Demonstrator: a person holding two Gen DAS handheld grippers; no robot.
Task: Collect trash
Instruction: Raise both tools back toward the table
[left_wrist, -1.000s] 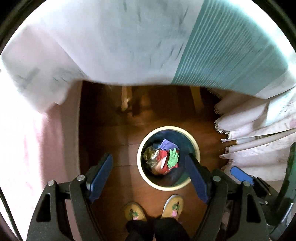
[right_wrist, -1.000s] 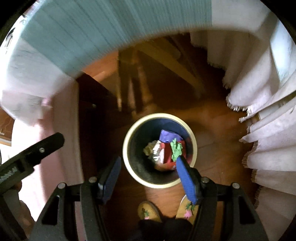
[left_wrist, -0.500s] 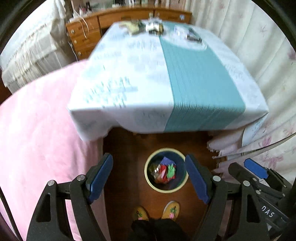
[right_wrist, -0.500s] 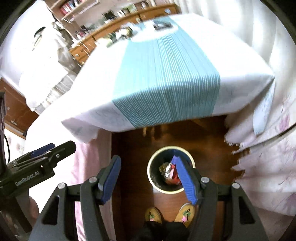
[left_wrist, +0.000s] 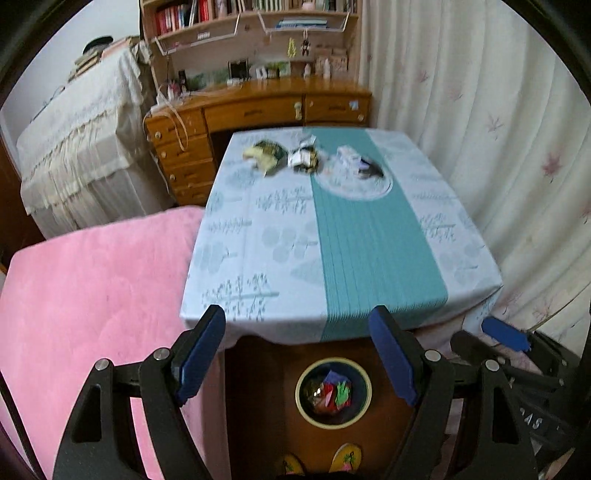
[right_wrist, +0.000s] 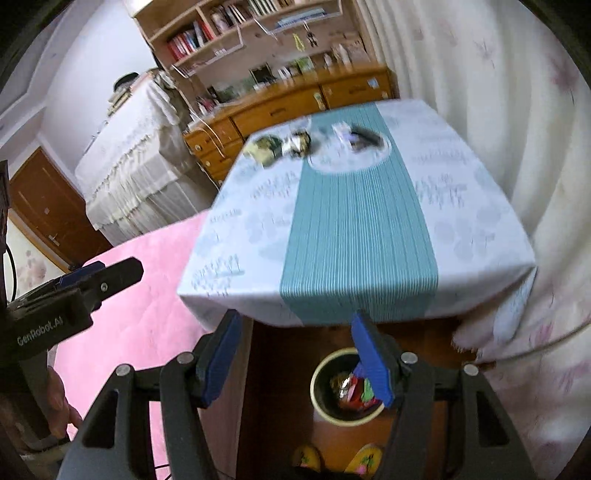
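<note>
A round bin (left_wrist: 364, 402) with a cream rim stands on the wood floor below the table's near edge, holding crumpled red, green and purple trash (left_wrist: 334, 392); it also shows in the right wrist view (right_wrist: 319, 391). Several crumpled wrappers (left_wrist: 266, 153) (left_wrist: 304, 158) (left_wrist: 360, 166) lie at the table's far end, also seen in the right wrist view (right_wrist: 280, 146). My left gripper (left_wrist: 295, 354) is open and empty, high above the bin. My right gripper (right_wrist: 297, 354) is open and empty beside it.
A table with a white and teal cloth (left_wrist: 369, 240) fills the middle. A pink bed (left_wrist: 92, 288) lies to the left, curtains (left_wrist: 498, 129) to the right, a wooden desk with shelves (left_wrist: 258, 103) behind. My slippers (left_wrist: 343, 458) are by the bin.
Both grippers have risen from just above the bin and tilted up, so the table top and room have come into view. Both stay open and empty.
</note>
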